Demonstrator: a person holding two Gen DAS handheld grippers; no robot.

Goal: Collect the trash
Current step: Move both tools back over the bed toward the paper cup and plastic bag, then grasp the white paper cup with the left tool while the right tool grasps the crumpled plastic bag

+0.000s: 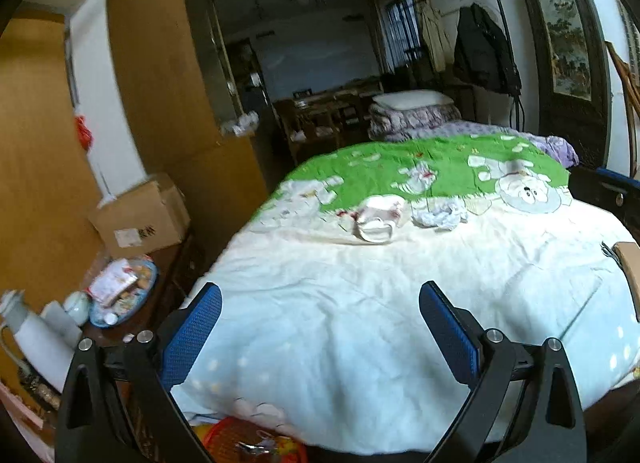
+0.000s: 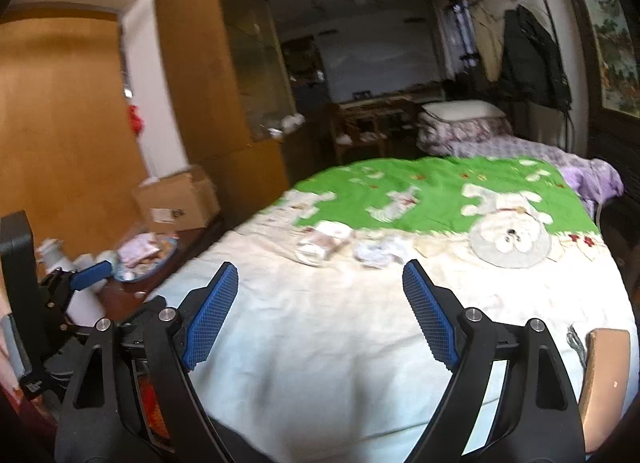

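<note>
Both the left gripper (image 1: 320, 327) and the right gripper (image 2: 320, 311) hover wide and empty over the near bed (image 1: 360, 303). Farther off, a crumpled wrapper (image 1: 376, 219) lies just left of a wadded tissue (image 1: 438, 217).

Two trash items on the bed, both ahead of the hand-held gripper and well apart from its fingertips. Crumpled white wrapper with reddish print (image 1: 376, 219), flattened and partly unfolded, lies just short of the green section of the blanket, slightly left of centre in the right hand-held gripper's view. Crumpled white tissue wad (image 1: 440, 216) sits just to its right, not touching, bunched up, at the green edge. Both blurred; print unreadable.
</note>
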